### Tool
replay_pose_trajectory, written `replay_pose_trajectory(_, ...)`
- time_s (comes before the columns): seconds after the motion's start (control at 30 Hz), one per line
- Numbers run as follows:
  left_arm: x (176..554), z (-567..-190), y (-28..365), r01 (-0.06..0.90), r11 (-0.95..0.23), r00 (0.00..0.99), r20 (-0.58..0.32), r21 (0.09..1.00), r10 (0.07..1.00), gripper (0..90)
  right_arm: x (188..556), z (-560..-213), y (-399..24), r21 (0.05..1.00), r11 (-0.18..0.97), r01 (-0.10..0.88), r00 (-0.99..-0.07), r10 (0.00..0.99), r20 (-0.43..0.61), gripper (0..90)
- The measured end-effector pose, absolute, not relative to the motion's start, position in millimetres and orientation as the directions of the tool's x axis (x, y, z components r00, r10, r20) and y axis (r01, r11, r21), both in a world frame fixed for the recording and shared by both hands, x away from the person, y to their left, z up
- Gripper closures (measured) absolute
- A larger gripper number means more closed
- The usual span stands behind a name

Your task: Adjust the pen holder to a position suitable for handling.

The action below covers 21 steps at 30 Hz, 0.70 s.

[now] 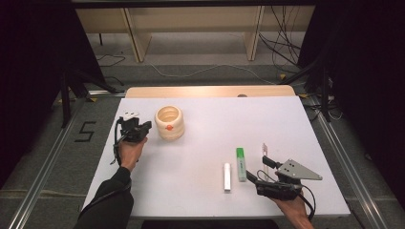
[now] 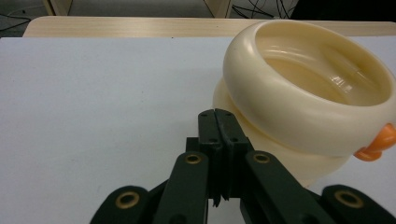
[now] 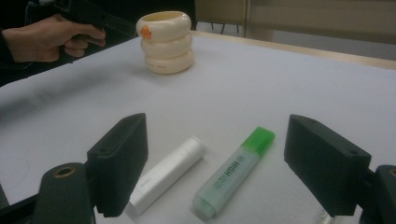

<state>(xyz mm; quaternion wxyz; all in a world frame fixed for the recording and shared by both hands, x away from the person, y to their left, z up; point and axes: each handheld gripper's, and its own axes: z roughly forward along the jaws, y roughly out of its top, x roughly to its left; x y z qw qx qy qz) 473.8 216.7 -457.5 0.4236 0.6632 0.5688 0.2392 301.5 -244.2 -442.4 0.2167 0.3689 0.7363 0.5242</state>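
A cream pot point(image 1: 169, 122) made of stacked rings, with a small orange knob point(image 2: 376, 144) on its side, stands at the table's back left. My left gripper point(image 1: 135, 126) is just left of it, shut with nothing between the jaws. In the left gripper view the pot point(image 2: 303, 93) fills the right side, close beside the left gripper point(image 2: 218, 119). A green highlighter point(image 1: 241, 163) and a white tube point(image 1: 228, 177) lie side by side at the front right. My right gripper point(image 1: 260, 171) stands open just right of them. In the right gripper view the highlighter point(image 3: 236, 172) and tube point(image 3: 168, 175) lie ahead of the right gripper point(image 3: 219, 163), untouched.
The white table top point(image 1: 215, 129) ends in a wooden strip point(image 1: 210, 91) at the far edge. A small thin pale object point(image 1: 263, 148) lies just beyond the right gripper. Cables and shelf legs are on the floor behind. The other hand point(image 3: 46, 39) is left of the pot.
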Motion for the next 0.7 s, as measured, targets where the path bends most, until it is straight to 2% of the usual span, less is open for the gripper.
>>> replay_pose_trajectory(0.7, 501.4, -472.6, 212.2, 0.572, 0.005, 0.249, -0.180, 0.820, 0.952, 89.2, 302.0, -442.9, -244.3, 0.932, 0.174, 0.317, -0.636, 0.768, 0.073, 22.4)
